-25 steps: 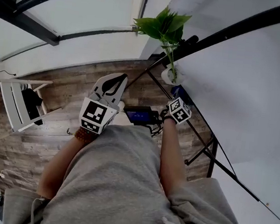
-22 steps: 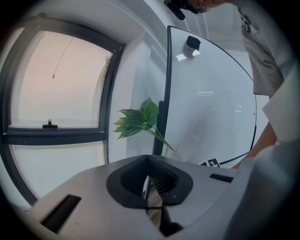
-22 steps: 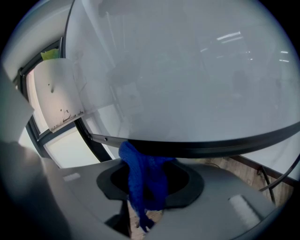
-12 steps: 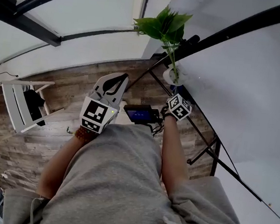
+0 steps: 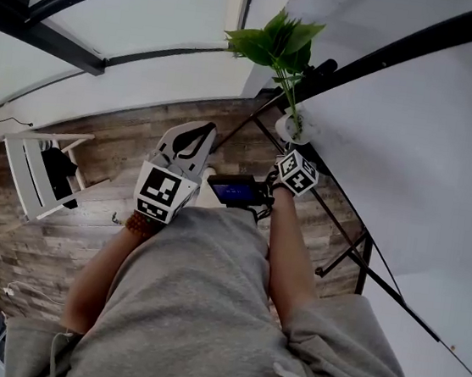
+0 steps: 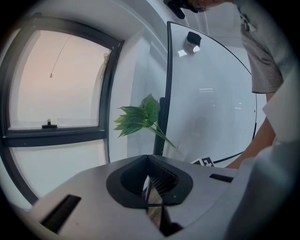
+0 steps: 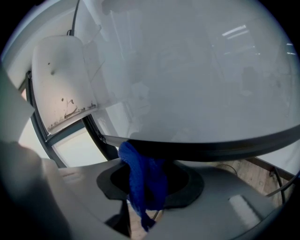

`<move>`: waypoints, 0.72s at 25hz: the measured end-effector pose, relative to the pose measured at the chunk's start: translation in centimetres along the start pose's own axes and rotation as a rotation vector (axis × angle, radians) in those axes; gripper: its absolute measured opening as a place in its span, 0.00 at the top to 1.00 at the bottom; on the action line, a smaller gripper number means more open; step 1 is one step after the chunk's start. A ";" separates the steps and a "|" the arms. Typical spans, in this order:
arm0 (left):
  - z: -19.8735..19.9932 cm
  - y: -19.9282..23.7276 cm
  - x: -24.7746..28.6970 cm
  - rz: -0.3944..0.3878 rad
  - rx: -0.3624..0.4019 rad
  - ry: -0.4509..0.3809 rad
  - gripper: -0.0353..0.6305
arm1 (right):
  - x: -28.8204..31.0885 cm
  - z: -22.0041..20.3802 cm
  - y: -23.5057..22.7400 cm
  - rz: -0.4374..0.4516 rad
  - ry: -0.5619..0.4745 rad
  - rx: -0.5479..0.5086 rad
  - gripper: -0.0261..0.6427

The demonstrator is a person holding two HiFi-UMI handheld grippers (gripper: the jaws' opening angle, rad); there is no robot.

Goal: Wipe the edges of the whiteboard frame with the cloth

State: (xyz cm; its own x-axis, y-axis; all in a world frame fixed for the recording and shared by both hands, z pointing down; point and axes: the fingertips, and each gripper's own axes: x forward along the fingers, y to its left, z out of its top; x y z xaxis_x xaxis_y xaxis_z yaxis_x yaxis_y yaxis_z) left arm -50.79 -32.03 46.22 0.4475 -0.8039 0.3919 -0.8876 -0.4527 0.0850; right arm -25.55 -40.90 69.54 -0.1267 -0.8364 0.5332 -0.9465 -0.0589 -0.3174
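Observation:
In the right gripper view my right gripper [image 7: 145, 171] is shut on a blue cloth [image 7: 143, 180]. The bunched cloth presses up against the black lower edge of the whiteboard frame [image 7: 211, 147], with the white board [image 7: 187, 70] above it. The head view shows the right gripper's marker cube [image 5: 296, 172] at that thin frame edge [image 5: 394, 288], near the board's corner by the plant. My left gripper [image 5: 197, 132] hangs over the floor, away from the board. It is shut [image 6: 152, 187] with nothing in it.
A green plant [image 5: 279, 44] in a white pot [image 5: 293, 129] stands at the board's corner. The board's black stand legs [image 5: 355, 258] reach over the wood floor. A white chair [image 5: 37, 172] stands at left. A dark device with a blue screen [image 5: 237, 194] sits between the grippers.
My right gripper has slid with the cloth a little along the lower frame edge toward the plant. The left gripper has hardly moved.

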 end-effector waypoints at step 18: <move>-0.4 -2.7 -2.8 0.029 0.002 -0.046 0.93 | -1.9 -3.0 4.6 0.404 0.118 -0.271 0.72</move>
State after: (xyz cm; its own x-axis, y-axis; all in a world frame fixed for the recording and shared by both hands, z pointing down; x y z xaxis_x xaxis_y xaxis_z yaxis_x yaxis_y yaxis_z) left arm -49.69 -28.39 45.29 0.4263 -0.8333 0.3520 -0.9000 -0.4298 0.0724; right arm -30.55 -37.90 69.43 -0.5167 -0.6949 0.5001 -0.8561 0.4136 -0.3099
